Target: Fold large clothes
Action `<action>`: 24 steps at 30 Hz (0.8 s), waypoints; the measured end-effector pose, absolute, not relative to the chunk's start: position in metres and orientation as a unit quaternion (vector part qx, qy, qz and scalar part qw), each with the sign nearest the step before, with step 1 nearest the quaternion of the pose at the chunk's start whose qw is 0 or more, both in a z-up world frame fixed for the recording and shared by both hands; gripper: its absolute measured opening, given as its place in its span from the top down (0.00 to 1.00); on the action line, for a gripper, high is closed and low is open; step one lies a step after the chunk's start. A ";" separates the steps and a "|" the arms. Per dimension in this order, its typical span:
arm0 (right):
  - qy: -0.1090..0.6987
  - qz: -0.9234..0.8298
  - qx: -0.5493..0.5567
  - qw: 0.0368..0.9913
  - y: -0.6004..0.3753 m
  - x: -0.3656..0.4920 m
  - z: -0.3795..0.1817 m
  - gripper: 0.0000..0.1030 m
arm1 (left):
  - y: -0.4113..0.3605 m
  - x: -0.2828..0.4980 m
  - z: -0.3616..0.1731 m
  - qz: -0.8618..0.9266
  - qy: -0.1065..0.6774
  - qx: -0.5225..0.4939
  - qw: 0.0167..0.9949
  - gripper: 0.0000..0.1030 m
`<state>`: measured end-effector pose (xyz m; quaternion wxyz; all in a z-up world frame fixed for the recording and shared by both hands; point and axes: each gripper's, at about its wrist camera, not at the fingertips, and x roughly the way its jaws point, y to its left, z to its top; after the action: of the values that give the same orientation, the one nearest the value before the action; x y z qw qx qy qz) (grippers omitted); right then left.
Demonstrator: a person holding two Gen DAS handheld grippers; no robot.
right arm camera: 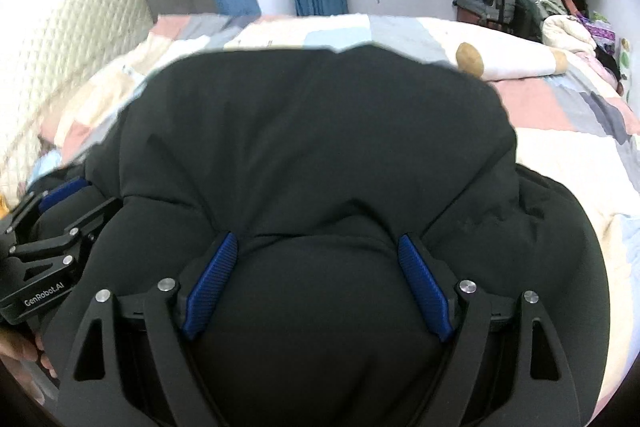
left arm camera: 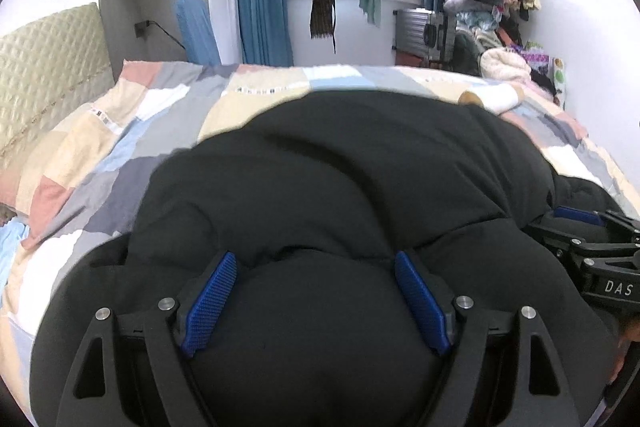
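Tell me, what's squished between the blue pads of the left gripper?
A thick bulge of the black padded coat fills the gap between the left gripper pads, which press into it. The left wrist view shows this.

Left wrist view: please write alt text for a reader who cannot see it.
A thick black padded garment bulges between the blue pads of the left gripper, which grips a wide fold of it over a patchwork bedspread. The right gripper enters at right; clothes hang behind.

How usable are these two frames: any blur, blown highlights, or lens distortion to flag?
Left wrist: strong fisheye bend, black jacket nearly featureless, far edge smeared, walls bright. Right wrist: same curvature, headboard washed out, jacket outline blurred; blue pads of the tongs sharp.
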<state>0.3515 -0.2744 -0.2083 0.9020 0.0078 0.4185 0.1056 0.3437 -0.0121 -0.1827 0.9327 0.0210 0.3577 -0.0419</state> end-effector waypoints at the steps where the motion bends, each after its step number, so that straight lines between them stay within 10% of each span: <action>1: 0.411 0.105 0.013 0.905 -0.276 0.352 -0.208 0.20 | -0.012 0.344 -0.178 -0.043 0.358 0.022 0.933 0.21; 9: 0.331 0.059 -0.013 0.942 -0.305 0.360 -0.165 0.18 | 0.007 0.336 -0.124 0.009 0.267 0.048 0.962 0.17; 24: 0.395 0.062 -0.015 0.917 -0.327 0.380 -0.206 0.13 | 0.043 0.361 -0.179 0.042 0.376 0.034 0.925 0.17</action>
<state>0.3798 -0.3269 -0.2056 0.9166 -0.0151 0.3946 0.0620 0.3607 0.0427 -0.1788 0.9250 0.0336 0.3760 0.0421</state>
